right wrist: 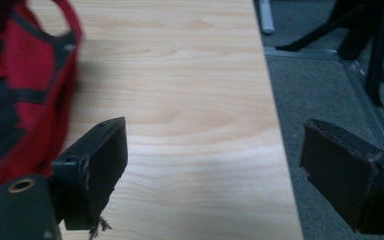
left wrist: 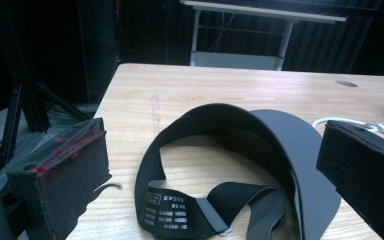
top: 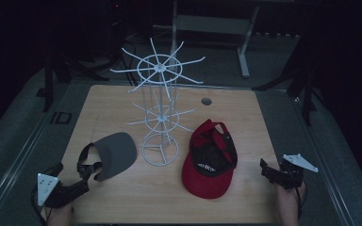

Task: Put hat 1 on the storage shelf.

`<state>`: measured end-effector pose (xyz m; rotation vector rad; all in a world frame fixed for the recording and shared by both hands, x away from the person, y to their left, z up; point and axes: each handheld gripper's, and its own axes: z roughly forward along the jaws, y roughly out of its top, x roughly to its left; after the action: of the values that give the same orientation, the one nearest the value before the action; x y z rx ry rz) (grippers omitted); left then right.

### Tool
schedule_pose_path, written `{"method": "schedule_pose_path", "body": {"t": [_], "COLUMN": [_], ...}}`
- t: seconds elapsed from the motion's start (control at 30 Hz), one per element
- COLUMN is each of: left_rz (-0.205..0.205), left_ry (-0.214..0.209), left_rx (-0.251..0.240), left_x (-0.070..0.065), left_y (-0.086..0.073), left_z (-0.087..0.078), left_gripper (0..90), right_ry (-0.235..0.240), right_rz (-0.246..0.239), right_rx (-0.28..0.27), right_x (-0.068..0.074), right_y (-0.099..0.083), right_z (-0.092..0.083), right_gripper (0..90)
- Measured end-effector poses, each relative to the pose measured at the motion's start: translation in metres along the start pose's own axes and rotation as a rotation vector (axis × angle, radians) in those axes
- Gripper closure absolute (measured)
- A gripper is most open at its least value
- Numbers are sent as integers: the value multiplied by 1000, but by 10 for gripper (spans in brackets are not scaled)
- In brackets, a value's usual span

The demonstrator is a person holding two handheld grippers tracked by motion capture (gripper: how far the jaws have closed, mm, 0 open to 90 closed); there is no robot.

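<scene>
At the near left of the wooden table (top: 122, 197), the left gripper (top: 78, 184) lay low by the near edge, held in a hand that came up from the near side, its jaws spread apart and clasping nothing, aimed toward the far right at the grey visor (top: 115, 153) just beyond them. In the left gripper view the visor (left wrist: 280, 150) sat between the two spread jaws without either pad touching it; its black strap (left wrist: 152, 165) looped on the near left and its brim pointed to the far right, so its long axis ran on a diagonal from near left to far right. To its right stood the white wire rack (top: 159, 113), upright near the table's middle, its round base just beside the brim. Further right lay the red cap (top: 209, 162), turned inside up, its brim toward the near edge and its back strap toward the far side. Bare wood stretched between the cap and the right edge. There the right gripper (top: 266, 168) hovered at the near right corner, its jaws released and wide with nothing between them, one over the wood beside the cap (right wrist: 20, 100), the other past the table's edge above the grey floor (right wrist: 330, 90).
</scene>
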<state>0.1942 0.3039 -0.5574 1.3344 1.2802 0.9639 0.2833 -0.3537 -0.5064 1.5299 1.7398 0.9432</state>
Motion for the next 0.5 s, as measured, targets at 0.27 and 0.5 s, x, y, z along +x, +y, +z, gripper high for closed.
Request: {"method": "schedule_pose_path", "body": {"t": [0.27,0.5], "left_rz": [-25,-23], "left_ry": [-14,-12], "left_rx": [-1,9], "left_x": [0,-1], "left_y": [0,0], "left_z": [0,-1], "left_gripper": [8,8], "right_ry": [82,126], "right_rz": [-73,-123], "right_rx": [16,47], "right_x": [15,26], "right_y": [27,40], "right_z": [-1,8], "right_gripper": [107,123]}}
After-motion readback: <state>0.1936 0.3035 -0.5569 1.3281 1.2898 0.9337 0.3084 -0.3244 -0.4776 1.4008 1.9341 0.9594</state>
